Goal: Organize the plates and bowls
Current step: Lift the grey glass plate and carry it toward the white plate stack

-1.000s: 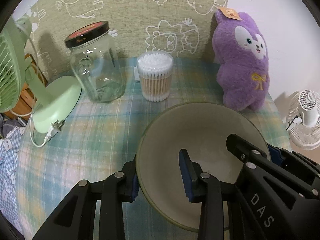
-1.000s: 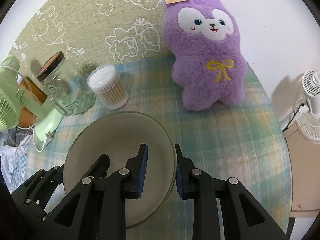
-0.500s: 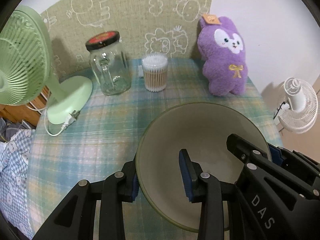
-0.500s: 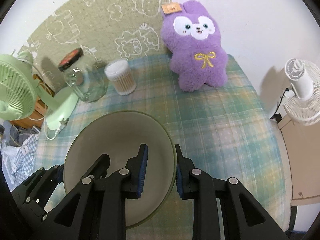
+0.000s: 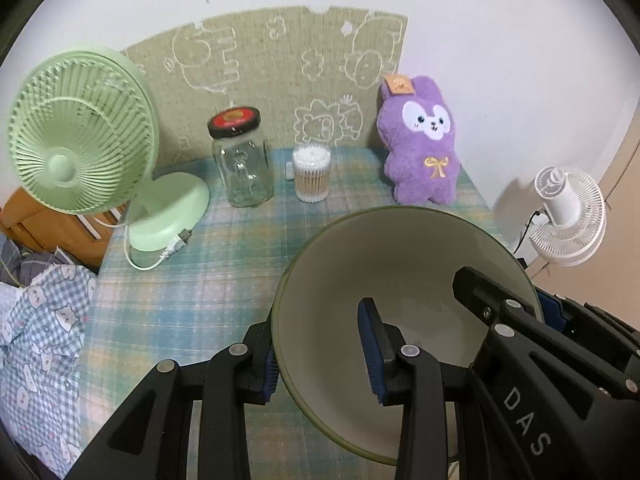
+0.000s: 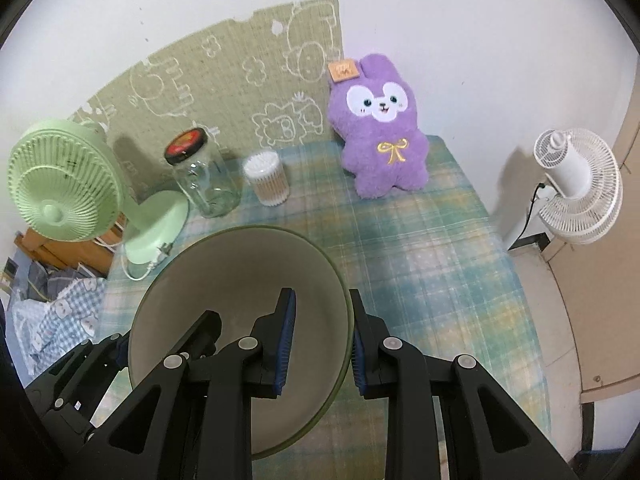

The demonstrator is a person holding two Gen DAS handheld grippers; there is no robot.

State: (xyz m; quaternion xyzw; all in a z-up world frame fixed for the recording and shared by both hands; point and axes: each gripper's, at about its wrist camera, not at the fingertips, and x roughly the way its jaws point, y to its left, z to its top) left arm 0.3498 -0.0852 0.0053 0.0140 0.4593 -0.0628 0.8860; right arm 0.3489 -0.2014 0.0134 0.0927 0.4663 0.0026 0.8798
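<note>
1. Two claws share one load: our left gripper (image 5: 320,356) pinches the near-left rim of the bowl (image 5: 404,272), one pad outside the wall and one inside, jaws closed down onto it.
2. Our right gripper (image 6: 320,344) clamps the opposite rim the same way, closed tight on the bowl's wall.
3. We judge the paired grip is there to keep a wide, smooth dish level and stop it swinging.
4. Held clear above the near edge of the table (image 6: 420,248), the bowl touches nothing but the pads.
5. Its mouth faces up and tips slightly toward the far edge; being round, it has no long axis.
6. Along the far edge stand the jar (image 5: 242,164), cotton swabs (image 5: 312,174) and plush rabbit (image 5: 420,144), well apart from it.
</note>
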